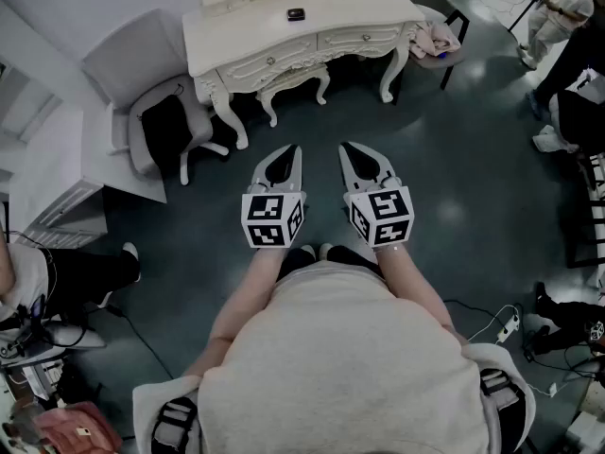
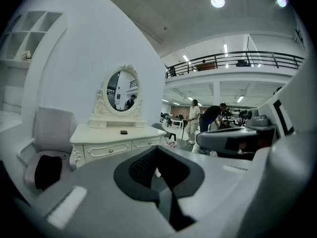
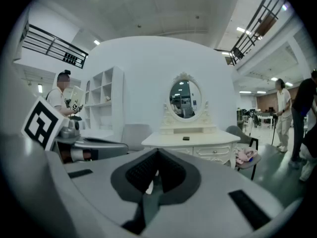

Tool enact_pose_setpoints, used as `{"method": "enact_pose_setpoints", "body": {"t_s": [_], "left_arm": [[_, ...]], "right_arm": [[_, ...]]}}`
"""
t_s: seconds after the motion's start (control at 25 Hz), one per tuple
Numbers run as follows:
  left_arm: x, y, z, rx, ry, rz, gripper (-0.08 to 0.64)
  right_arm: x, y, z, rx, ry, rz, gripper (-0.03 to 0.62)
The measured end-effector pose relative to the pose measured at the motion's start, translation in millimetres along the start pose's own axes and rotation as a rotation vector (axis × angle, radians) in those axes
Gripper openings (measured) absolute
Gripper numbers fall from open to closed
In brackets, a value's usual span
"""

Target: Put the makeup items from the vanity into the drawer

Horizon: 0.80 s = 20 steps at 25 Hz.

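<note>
A cream vanity (image 1: 246,28) stands a few steps ahead of me, with a small dark makeup item (image 1: 296,13) lying on its top. Its drawers (image 1: 276,58) are closed. My left gripper (image 1: 296,149) and right gripper (image 1: 345,147) hover side by side over the floor, well short of the vanity, both shut and empty. In the left gripper view the vanity (image 2: 94,138) and the dark item (image 2: 124,132) sit beyond the closed jaws of the left gripper (image 2: 157,150). The right gripper view shows the item (image 3: 185,138) under the oval mirror (image 3: 185,98), past the right gripper (image 3: 157,153).
A grey armchair (image 1: 156,112) with a black cushion stands left of the vanity. A chair holding pink cloth (image 1: 435,38) is at its right. A white shelf unit (image 1: 47,178) lines the left wall. People stand at the right, and cables (image 1: 492,324) lie on the floor.
</note>
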<state>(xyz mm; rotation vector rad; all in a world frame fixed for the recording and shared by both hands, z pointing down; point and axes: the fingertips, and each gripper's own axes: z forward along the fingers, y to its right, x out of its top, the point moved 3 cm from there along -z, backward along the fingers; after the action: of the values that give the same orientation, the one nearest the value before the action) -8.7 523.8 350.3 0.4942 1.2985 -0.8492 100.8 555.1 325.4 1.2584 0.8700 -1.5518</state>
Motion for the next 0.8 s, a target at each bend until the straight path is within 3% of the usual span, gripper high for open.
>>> {"method": "enact_pose_setpoints", "body": {"t_s": [0.28, 0.8], "left_arm": [[-6.6, -4.9, 6.0, -0.019, -0.035, -0.004, 0.009], [-5.1, 8.5, 7.3, -0.067, 0.056, -0.074, 0.009]], "right_arm": [[-12.9, 9.4, 8.8, -0.003, -0.040, -0.016, 0.006], [-7.1, 12.6, 6.4, 0.047, 0.034, 0.017, 0.006]]}}
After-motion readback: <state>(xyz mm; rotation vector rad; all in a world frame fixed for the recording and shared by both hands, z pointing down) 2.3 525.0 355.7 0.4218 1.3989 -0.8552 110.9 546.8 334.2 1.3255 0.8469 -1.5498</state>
